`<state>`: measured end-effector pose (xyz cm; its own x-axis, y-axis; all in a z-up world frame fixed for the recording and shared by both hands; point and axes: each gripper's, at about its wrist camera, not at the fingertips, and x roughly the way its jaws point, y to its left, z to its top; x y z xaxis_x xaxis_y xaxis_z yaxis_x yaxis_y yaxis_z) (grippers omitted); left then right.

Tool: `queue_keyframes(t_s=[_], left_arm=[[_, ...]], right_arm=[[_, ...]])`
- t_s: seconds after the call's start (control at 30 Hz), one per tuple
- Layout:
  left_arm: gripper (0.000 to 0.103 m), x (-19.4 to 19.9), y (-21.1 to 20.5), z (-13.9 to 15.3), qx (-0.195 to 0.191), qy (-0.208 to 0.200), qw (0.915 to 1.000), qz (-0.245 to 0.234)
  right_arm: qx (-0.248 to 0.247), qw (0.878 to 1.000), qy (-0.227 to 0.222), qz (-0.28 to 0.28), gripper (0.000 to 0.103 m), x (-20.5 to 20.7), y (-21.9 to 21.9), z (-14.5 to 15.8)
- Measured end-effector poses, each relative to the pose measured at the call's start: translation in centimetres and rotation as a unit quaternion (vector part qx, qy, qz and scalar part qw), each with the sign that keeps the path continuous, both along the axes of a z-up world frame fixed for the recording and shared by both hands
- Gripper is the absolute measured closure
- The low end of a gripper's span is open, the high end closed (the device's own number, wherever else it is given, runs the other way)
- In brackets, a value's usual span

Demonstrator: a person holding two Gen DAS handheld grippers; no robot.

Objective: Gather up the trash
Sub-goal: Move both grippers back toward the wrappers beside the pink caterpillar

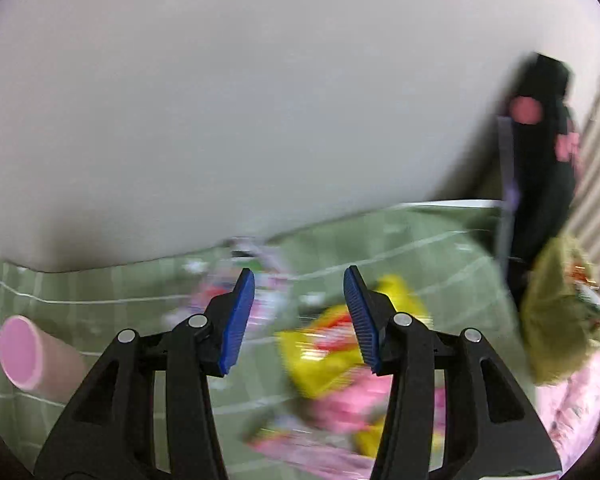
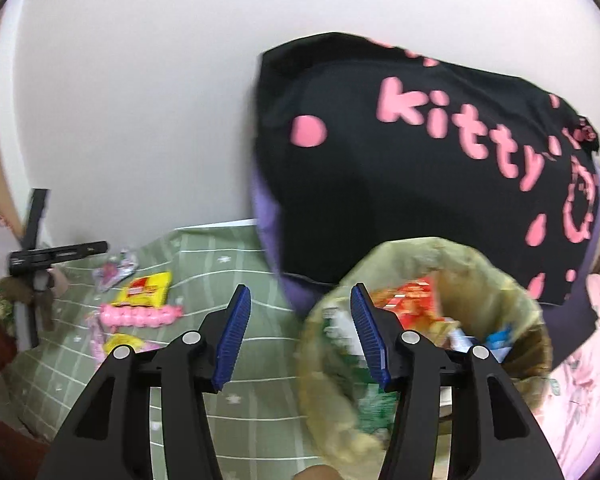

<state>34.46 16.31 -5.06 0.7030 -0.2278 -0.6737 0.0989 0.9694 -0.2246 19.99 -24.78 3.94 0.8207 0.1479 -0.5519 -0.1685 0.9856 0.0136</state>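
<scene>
Both your left gripper and right gripper are released, empty; trash bag part filled, yellow wrapper at ten o'clock remains.

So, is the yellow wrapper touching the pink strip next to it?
Cannot tell. In the right wrist view the yellow wrapper lies just above the pink strip and their edges seem to meet, but blur hides any gap. The left wrist view is more blurred.
</scene>
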Motion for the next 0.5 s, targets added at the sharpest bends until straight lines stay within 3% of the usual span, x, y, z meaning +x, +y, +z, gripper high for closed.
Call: queue_keyframes(t_s=[0.3, 0.37, 0.5], left_arm=[[0.059, 2.7, 2.3, -5.1, 0.034, 0.048, 0.9982, 0.016], [0.074, 2.5, 2.3, -5.6, 0.032, 0.059, 0.9977, 0.004], [0.087, 0.8, 1.6, -6.6, 0.045, 0.086, 0.9951, -0.018]], right_arm=[[-0.027, 0.994, 0.082, 0.072, 0.054, 1.4, 5.8, -3.3], [-0.028, 0.99, 0.099, 0.098, 0.054, 1.9, 7.1, -4.4], [-0.022, 0.982, 0.128, 0.136, 0.054, 3.2, 9.0, -6.5]])
